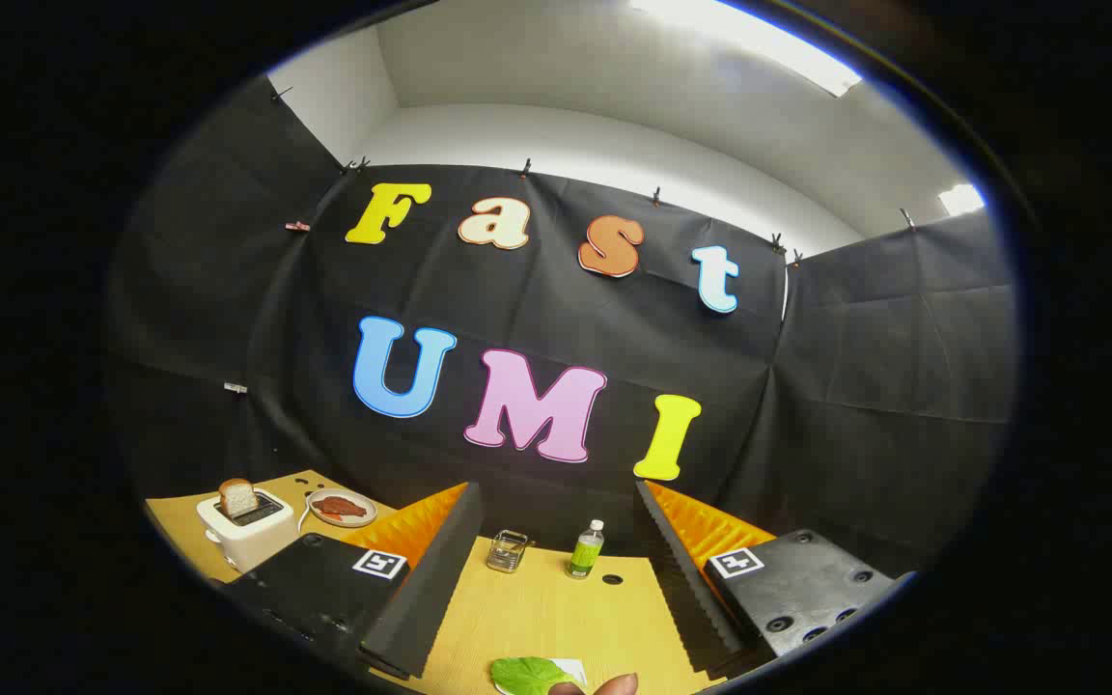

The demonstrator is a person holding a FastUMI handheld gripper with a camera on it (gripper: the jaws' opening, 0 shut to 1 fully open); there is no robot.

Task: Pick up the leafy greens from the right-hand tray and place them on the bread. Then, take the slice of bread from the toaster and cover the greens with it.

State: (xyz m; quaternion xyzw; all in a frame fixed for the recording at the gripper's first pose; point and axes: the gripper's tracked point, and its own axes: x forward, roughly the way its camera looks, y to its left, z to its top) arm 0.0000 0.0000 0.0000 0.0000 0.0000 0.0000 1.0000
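Observation:
My gripper (556,492) is open, its two black fingers (430,579) spread wide with nothing held. A green leaf (525,675) lies low between the fingers, close to their bases, on a white tray (573,665) of which only a corner shows. A person's fingertip (614,685) pokes in right beside the leaf. Off to the left, beyond the left finger, a white toaster (249,539) stands on the wooden table with a slice of bread (238,497) sticking up out of its slot.
A round plate (342,508) with reddish food sits just behind the toaster. Ahead between the fingers, at the table's far edge (556,603), stand a small clear container (508,550) and a green bottle (586,550). Black cloth walls close in behind.

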